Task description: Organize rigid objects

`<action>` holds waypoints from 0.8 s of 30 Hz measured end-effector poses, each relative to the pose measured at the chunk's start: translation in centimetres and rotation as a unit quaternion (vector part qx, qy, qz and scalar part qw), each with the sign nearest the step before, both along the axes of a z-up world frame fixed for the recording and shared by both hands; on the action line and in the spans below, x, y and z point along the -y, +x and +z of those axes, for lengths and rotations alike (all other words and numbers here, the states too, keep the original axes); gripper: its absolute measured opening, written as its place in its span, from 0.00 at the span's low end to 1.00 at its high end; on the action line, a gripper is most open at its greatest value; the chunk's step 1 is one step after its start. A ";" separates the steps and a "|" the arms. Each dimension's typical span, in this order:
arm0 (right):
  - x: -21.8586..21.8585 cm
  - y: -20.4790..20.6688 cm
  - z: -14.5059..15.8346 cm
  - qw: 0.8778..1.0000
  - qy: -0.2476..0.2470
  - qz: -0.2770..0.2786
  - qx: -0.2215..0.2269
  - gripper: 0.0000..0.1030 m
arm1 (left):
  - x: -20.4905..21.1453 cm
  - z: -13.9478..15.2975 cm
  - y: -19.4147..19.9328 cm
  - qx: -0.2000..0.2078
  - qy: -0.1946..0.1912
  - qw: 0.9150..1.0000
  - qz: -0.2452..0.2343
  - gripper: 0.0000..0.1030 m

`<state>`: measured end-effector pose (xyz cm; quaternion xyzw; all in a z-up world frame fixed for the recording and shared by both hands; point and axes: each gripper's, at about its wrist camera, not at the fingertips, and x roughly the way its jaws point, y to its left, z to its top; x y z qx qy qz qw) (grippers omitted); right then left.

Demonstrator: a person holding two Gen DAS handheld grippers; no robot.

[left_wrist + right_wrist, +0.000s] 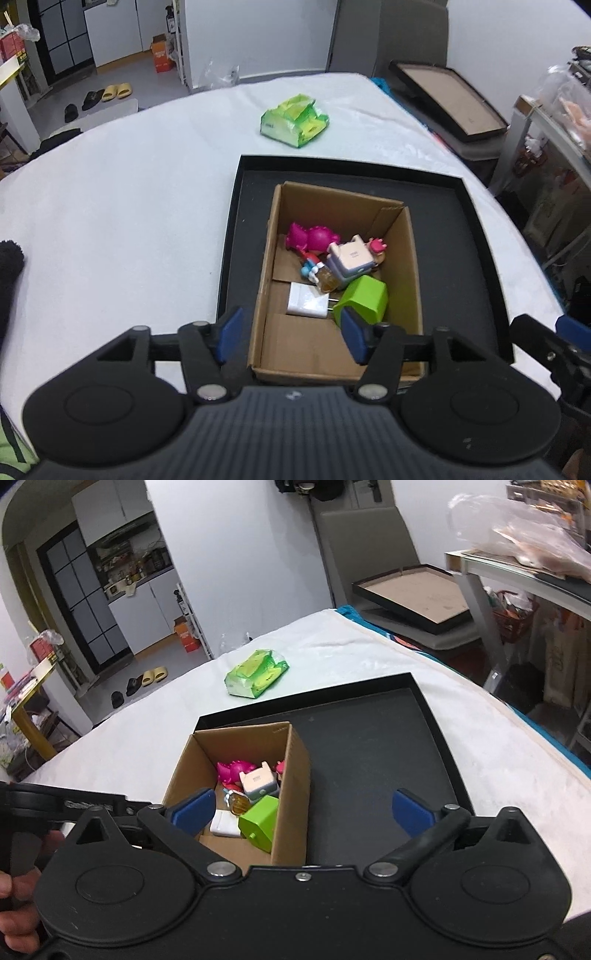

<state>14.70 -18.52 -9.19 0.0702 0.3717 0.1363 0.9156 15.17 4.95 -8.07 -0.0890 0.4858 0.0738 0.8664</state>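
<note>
A brown cardboard box (412, 266) (295, 775) stands inside a shallow black tray (480, 243) (369, 746) on a white table. In the box lie a pink toy (312, 236) (232, 770), a white-and-grey cube toy (349, 258) (258, 784), a white charger (306, 304) (225, 825), a green block (364, 299) (260, 821) and a small amber bottle (327, 282). My left gripper (291, 338) is open and empty over the box's near end. My right gripper (303, 812) is open and empty above the box's right wall.
A green tissue pack (295, 120) (256, 672) lies on the table beyond the tray. A chair with a black-framed board (448, 99) (413, 594) stands past the table's far right edge. A shelf with bags (524, 565) is at the right.
</note>
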 end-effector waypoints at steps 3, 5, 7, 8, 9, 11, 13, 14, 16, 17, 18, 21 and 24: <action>0.9 -0.8 0.9 1.000 -0.005 -0.014 -0.001 1.00 | 0.2 1.7 -0.9 0.016 -0.005 1.000 -0.009 0.65; 1.4 -1.3 1.5 1.000 -0.008 -0.026 -0.005 1.00 | 0.4 2.7 -1.3 0.029 -0.005 0.999 -0.015 0.71; 1.9 -1.8 2.1 0.999 -0.009 -0.038 -0.005 1.00 | 0.6 3.7 -2.0 0.042 -0.005 0.999 -0.021 0.76; 2.2 -2.2 2.4 0.999 -0.007 -0.043 -0.001 1.00 | 0.8 4.2 -2.4 0.047 -0.005 0.999 -0.025 0.79; 2.4 -2.6 2.7 0.999 -0.004 -0.046 0.002 1.00 | 1.0 4.6 -2.8 0.051 -0.003 0.998 -0.030 0.82; 2.7 -3.4 3.3 0.999 -0.001 -0.053 0.008 1.00 | 1.4 5.3 -3.6 0.060 0.001 0.997 -0.039 0.87; 2.7 -4.1 3.8 0.998 -0.002 -0.055 0.014 1.00 | 1.7 5.9 -4.6 0.064 0.005 0.997 -0.043 0.90; 2.6 -4.5 4.0 0.998 0.000 -0.052 0.019 1.00 | 1.7 6.1 -5.0 0.066 0.004 0.997 -0.044 0.92; 2.6 -5.3 4.6 0.998 0.002 -0.050 0.026 1.00 | 1.8 6.5 -5.9 0.072 0.000 0.996 -0.047 0.93; 2.6 -5.7 4.9 0.998 0.002 -0.050 0.028 1.00 | 1.8 6.7 -6.3 0.073 -0.002 0.996 -0.049 0.95; 2.5 -6.0 5.1 0.998 0.000 -0.050 0.029 1.00 | 1.9 6.9 -6.7 0.076 -0.002 0.996 -0.051 0.97; 2.5 -7.0 5.9 0.998 -0.004 -0.047 0.036 1.00 | 2.1 7.3 -7.8 0.083 -0.004 0.995 -0.052 0.97; 2.6 -7.8 6.8 0.998 -0.009 -0.055 0.043 1.00 | 2.6 7.6 -8.5 0.085 -0.002 0.994 -0.063 0.98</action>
